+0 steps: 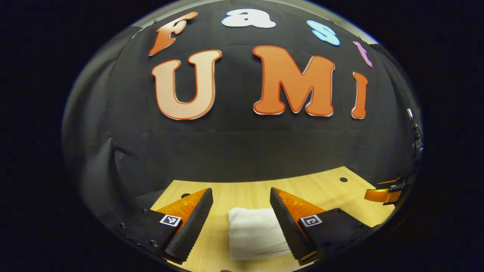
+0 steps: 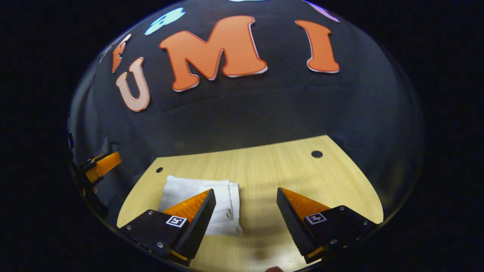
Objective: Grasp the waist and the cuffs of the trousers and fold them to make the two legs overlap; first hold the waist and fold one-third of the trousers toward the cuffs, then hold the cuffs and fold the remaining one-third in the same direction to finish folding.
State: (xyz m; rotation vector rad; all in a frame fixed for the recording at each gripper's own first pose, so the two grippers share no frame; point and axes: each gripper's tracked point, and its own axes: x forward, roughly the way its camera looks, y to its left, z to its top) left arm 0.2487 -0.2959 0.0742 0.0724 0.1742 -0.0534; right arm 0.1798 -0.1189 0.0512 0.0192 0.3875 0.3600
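Left gripper view. Left hand-held gripper (image 1: 241,199): its two fingers stand wide apart, holding nothing, raised a little above the surface. Light wood-grain worktop (image 1: 249,190): flat, with small dark round holes near its far corners, backed by the black cloth wall of the booth. White folded trousers (image 1: 254,233): a compact rectangular bundle of soft fabric, lying flat on the worktop in the gap between the two fingers and partly hidden behind the right-hand finger; neither finger visibly presses on it. Right hand-held gripper (image 1: 385,193): seen at the far right edge, beyond the worktop's corner, well apart from the trousers; from here I cannot tell how its fingers stand.

Right gripper view. Right hand-held gripper (image 2: 245,198): fingers wide apart, holding nothing, poised above the worktop (image 2: 287,170). Trousers (image 2: 223,206): folded into a neat layered rectangle, lying on the left part of the worktop, near the small hole at the far-left corner; the left-hand finger overlaps the bundle's near edge in the picture, the right-hand finger stands well clear over bare wood. Layered edges of the folds show along the bundle's right side. Left hand-held gripper (image 2: 99,166): at the far left edge, off the worktop's side, apart from the trousers.
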